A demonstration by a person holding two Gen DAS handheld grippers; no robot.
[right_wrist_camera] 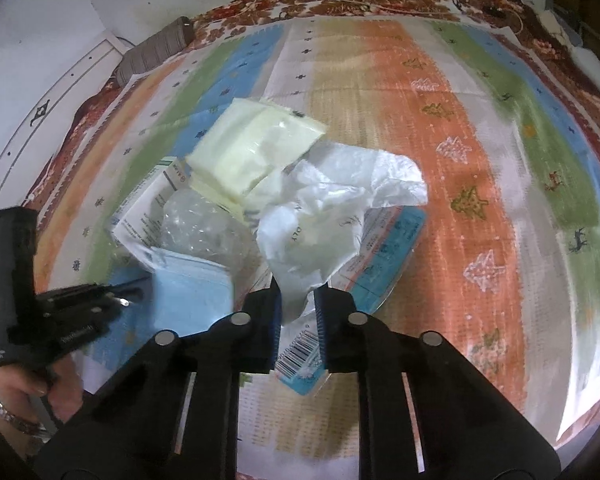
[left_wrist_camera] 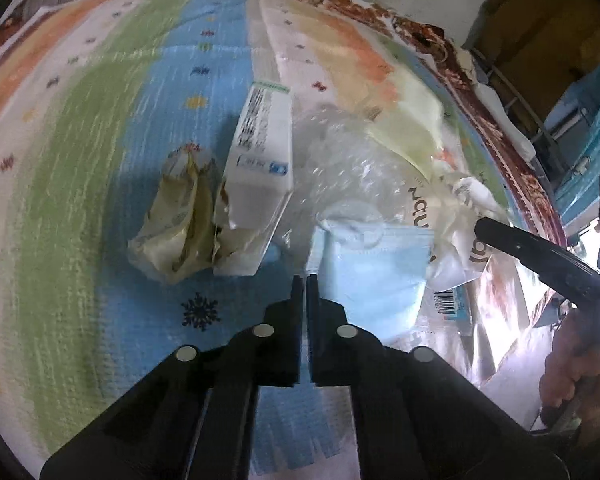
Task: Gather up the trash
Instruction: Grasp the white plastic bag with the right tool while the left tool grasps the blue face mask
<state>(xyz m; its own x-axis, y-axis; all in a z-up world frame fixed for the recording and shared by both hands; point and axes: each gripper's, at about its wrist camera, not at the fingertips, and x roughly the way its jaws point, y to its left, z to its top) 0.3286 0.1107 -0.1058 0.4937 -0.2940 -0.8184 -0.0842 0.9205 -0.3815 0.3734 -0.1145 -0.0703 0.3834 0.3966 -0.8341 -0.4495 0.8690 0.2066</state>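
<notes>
Left wrist view: trash is piled near the middle of a striped mat (left_wrist_camera: 100, 152). From left to right are seen a crumpled yellowish wrapper (left_wrist_camera: 172, 220), a white carton (left_wrist_camera: 260, 168), clear bubble wrap (left_wrist_camera: 340, 152) and a light blue face mask (left_wrist_camera: 376, 276). The left gripper (left_wrist_camera: 305, 280) is clenched, its jaws pressed together at the mask's left edge; whether anything is pinched cannot be told. Right wrist view: a crumpled white plastic bag (right_wrist_camera: 332, 216) is grasped by the right gripper (right_wrist_camera: 298, 300), above a barcoded package (right_wrist_camera: 300, 356). A pale yellow packet (right_wrist_camera: 252, 148) lies behind.
</notes>
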